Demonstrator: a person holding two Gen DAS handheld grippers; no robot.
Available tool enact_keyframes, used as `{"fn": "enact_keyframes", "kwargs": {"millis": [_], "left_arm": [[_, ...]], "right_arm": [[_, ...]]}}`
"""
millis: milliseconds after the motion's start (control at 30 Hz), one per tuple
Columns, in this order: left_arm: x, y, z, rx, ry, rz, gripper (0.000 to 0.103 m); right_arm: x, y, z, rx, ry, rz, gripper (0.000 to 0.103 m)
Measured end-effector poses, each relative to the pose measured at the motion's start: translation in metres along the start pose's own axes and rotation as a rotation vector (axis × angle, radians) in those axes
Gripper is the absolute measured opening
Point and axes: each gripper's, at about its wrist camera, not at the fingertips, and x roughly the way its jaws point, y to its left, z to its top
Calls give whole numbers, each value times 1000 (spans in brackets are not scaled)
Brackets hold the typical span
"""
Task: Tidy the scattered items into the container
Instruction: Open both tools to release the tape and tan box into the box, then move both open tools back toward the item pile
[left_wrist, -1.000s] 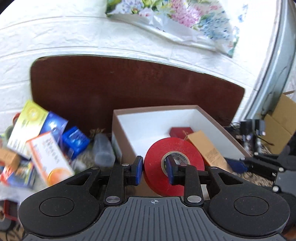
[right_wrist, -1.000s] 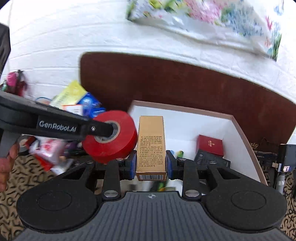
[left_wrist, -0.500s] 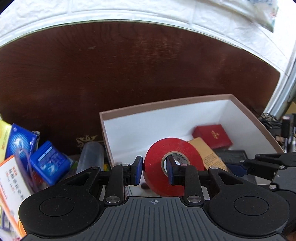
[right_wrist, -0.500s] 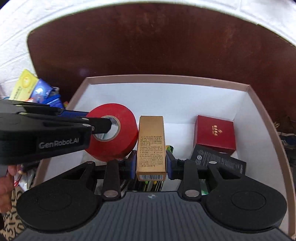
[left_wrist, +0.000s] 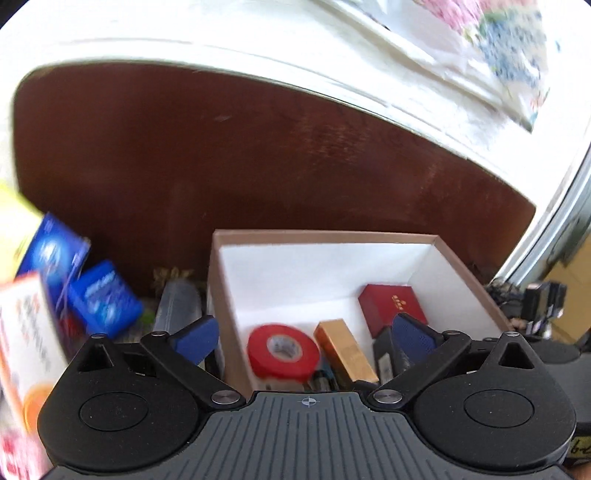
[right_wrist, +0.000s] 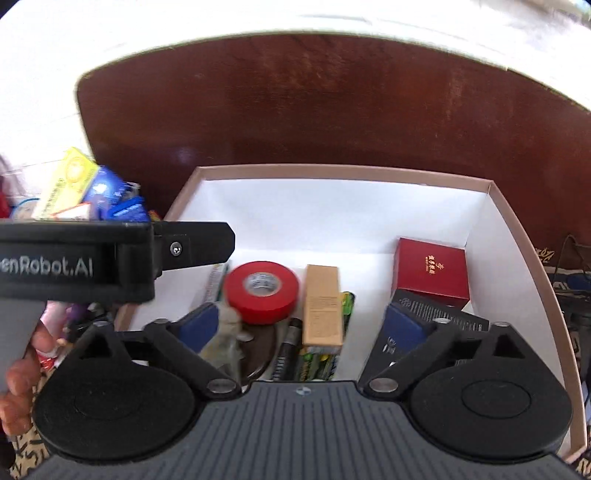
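Note:
The white box with a brown rim (left_wrist: 461, 266) (right_wrist: 517, 229) stands against a dark wooden board. Inside lie the red tape roll (left_wrist: 282, 350) (right_wrist: 262, 290), flat, and the gold carton (left_wrist: 345, 350) (right_wrist: 321, 304) beside it, plus a red gift box (left_wrist: 391, 308) (right_wrist: 430, 271) and a black box (right_wrist: 439, 319). My left gripper (left_wrist: 304, 334) is open and empty above the box's near edge; it also shows in the right wrist view (right_wrist: 110, 258). My right gripper (right_wrist: 301, 326) is open and empty over the box.
Left of the box lie scattered items: blue packs (left_wrist: 105, 299), a white and orange carton (left_wrist: 29, 339), a yellow carton (right_wrist: 68, 181) and a clear bottle (left_wrist: 177, 308). Batteries (right_wrist: 317, 363) and a dark pen (right_wrist: 286, 350) lie in the box.
Both grippers have opened. The red tape roll and the gold carton dropped from the fingers and now lie in the box. Both grippers have pulled back and up.

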Motion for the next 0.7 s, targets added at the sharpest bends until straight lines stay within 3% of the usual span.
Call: {"fn": "enact_keyframes", "kwargs": {"millis": [267, 400, 700], "left_arm": [[-49, 6, -32, -29, -16, -23, 103], [-85, 18, -48, -59, -40, -43, 103], [-167, 59, -93, -111, -89, -14, 103]], "right_arm": [[-29, 36, -1, -14, -28, 57, 101], [-49, 66, -11, -75, -54, 95, 101], [-83, 148, -44, -222, -132, 208, 103]]}}
